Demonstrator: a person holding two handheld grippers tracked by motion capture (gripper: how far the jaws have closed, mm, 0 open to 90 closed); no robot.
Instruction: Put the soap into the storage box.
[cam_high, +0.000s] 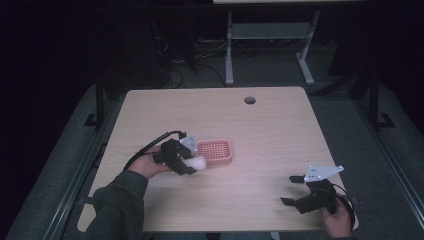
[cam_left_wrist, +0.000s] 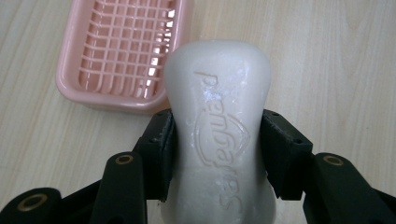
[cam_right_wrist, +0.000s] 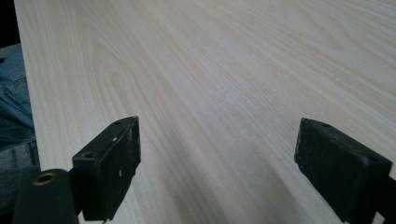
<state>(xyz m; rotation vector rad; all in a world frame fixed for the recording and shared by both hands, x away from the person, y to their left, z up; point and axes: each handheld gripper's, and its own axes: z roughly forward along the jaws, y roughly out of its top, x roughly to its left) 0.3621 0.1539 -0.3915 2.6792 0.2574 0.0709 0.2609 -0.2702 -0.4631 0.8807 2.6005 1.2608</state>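
High view: the left gripper (cam_high: 186, 164) holds a white soap bar (cam_high: 198, 162), clamped across its middle, just off the near left corner of the pink soap dish (cam_high: 216, 152). The dish sits on the wooden table (cam_high: 260, 130), left of centre. The right gripper (cam_high: 295, 190) rests near the near right edge, well apart from the dish, jaws spread wide with nothing between them. To do this step well, I'd judge the bar should come level over the grid, long side along the dish, and go down gently before the jaws let go; soap is slick and could skid off the rim.

Left gripper view: soap bar (cam_left_wrist: 219, 126) pinched at its waist by both pads, embossed lettering facing up. Dish (cam_left_wrist: 122, 51) beyond, upper left, its grid empty.

Right gripper view: open jaws over bare table (cam_right_wrist: 224, 70); blue fabric at the left edge.

Surface and room: pale wood grain, a cable hole (cam_high: 249, 100) near the far edge. Room dim, grey floor, a white desk frame (cam_high: 270, 45) behind, loose cables on the floor.
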